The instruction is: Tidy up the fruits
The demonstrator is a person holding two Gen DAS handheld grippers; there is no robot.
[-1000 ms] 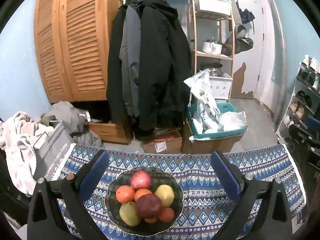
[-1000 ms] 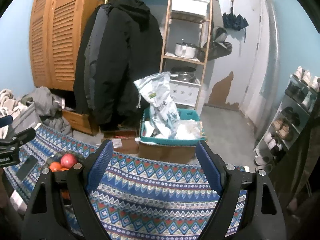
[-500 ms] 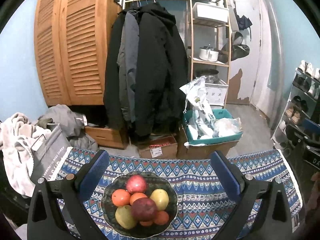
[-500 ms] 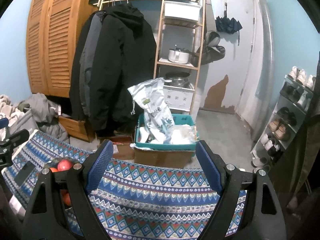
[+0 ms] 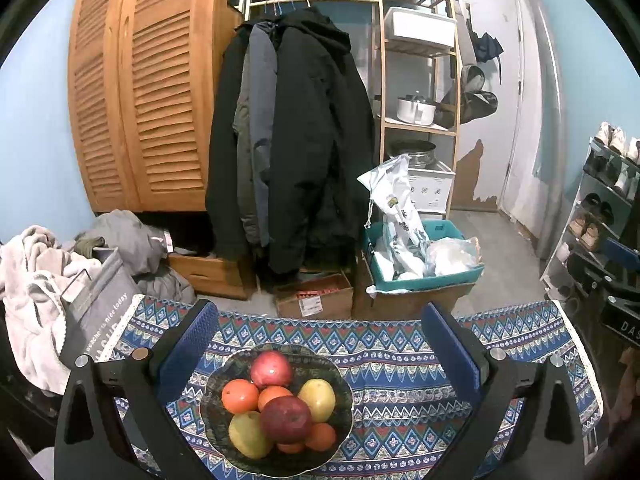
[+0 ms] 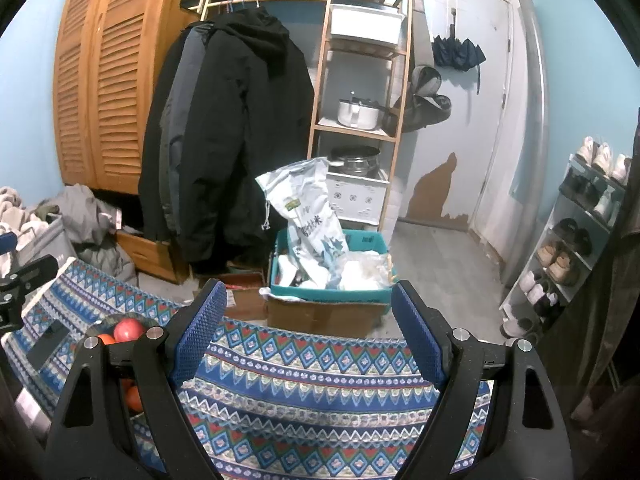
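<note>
On the patterned cloth [image 5: 400, 364] over the worktop sits a dark bowl [image 5: 340, 412] heaped with fruit: a red apple [image 5: 271, 369] at the far side, a darker red apple [image 5: 286, 419] on top of the heap, two yellow-green fruits [image 5: 317, 399] to either side, several oranges [image 5: 240, 396] tucked between and below. All fruit I can see lies in the bowl; none loose on the cloth in either view.

Left claw [image 5: 320, 344] hangs above and just short of the bowl, spread wide, nothing between its blue pads [image 5: 188, 348]. Right claw [image 6: 308, 332] is over bare cloth to the bowl's right, equally wide, nothing held; bowl visible only at its left edge, behind the finger.

Step in hand: ambiguous. A full bowl fits fruit already gathered, or fruit waiting to be sorted out of it. I cannot settle which from here.

Either way, any grasp on the heap wants care: rounded, stacked fruit rolls when a neighbour shifts.

Beyond: boxes, coats, shelving.
</note>
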